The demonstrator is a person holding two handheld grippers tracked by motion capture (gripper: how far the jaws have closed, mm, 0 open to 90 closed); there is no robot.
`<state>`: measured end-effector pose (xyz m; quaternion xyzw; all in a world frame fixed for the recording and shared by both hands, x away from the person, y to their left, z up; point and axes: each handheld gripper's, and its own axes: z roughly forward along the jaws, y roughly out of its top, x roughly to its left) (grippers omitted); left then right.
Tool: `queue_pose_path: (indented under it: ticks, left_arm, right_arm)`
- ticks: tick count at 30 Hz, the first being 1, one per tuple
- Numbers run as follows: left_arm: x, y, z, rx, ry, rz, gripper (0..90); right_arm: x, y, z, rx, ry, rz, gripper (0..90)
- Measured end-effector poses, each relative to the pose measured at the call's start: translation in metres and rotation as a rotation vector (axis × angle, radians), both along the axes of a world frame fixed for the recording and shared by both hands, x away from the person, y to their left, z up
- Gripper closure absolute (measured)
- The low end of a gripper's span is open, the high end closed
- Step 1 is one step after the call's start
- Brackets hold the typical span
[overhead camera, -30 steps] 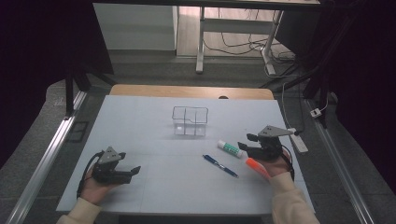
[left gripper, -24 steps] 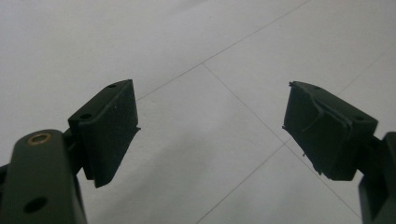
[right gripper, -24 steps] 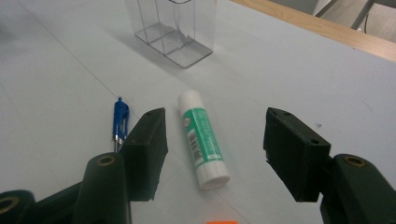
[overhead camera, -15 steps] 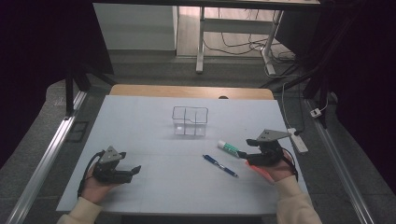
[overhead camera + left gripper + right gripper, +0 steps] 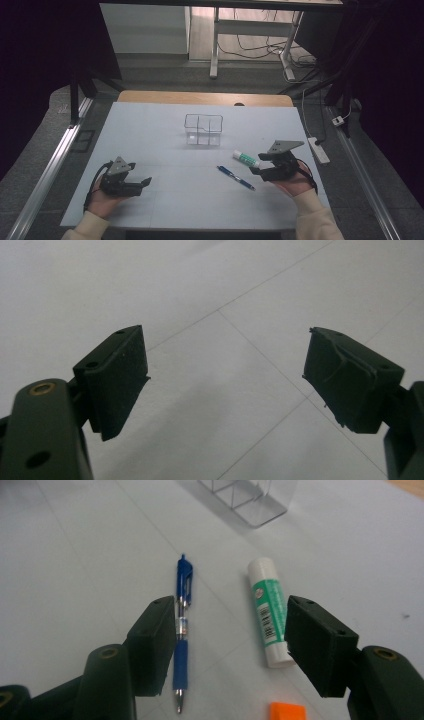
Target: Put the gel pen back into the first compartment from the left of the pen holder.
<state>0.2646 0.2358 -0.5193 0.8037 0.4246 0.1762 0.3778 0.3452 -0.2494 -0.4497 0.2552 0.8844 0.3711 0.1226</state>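
A blue pen (image 5: 236,177) and a white-and-green glue stick (image 5: 245,158) lie on the white table, right of centre. My right gripper (image 5: 257,164) hovers just right of them, open and pointing left. Its jaws have just been closing a little, with nothing gripped between them. In the right gripper view the pen (image 5: 182,625) lies by the left jaw and the glue stick (image 5: 267,612) by the right jaw, both on the table below my right gripper (image 5: 227,630). An orange block (image 5: 287,711) peeks in at the bottom. My left gripper (image 5: 141,173) rests open at the near left, and between its jaws (image 5: 225,365) there is bare table.
A clear divided box (image 5: 203,129) stands at the table's middle, beyond the pen; its corner shows as the clear box (image 5: 250,500) in the right gripper view. A white power strip (image 5: 319,150) lies off the right edge. The table's wooden far edge (image 5: 205,97) runs behind the box.
My right gripper has shifted slightly toward the near edge and now covers the orange block in the high view. The left gripper, pen and glue stick have not moved.
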Motion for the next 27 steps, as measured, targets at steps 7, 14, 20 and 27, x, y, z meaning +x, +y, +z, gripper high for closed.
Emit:
queue_pose_path:
  ticks: [7, 14, 20, 27]
  left_arm:
    - [-0.001, -0.001, 0.0, 0.003, -0.004, -0.006, 17.9]
    - [-0.002, -0.001, 0.0, 0.003, -0.002, -0.005, 17.9]
    - [-0.002, -0.001, 0.0, 0.006, -0.001, -0.005, 17.9]
    - [-0.001, -0.001, 0.0, 0.007, 0.0, -0.006, 17.9]
  right_arm:
    - [0.0, 0.009, -0.006, -0.04, 0.056, 0.012, 37.9]
    - [0.0, 0.017, -0.013, -0.08, 0.085, 0.039, 37.9]
    - [0.0, 0.019, -0.018, -0.117, 0.105, 0.04, 38.1]
    - [0.001, 0.027, -0.027, -0.167, 0.146, 0.06, 39.9]
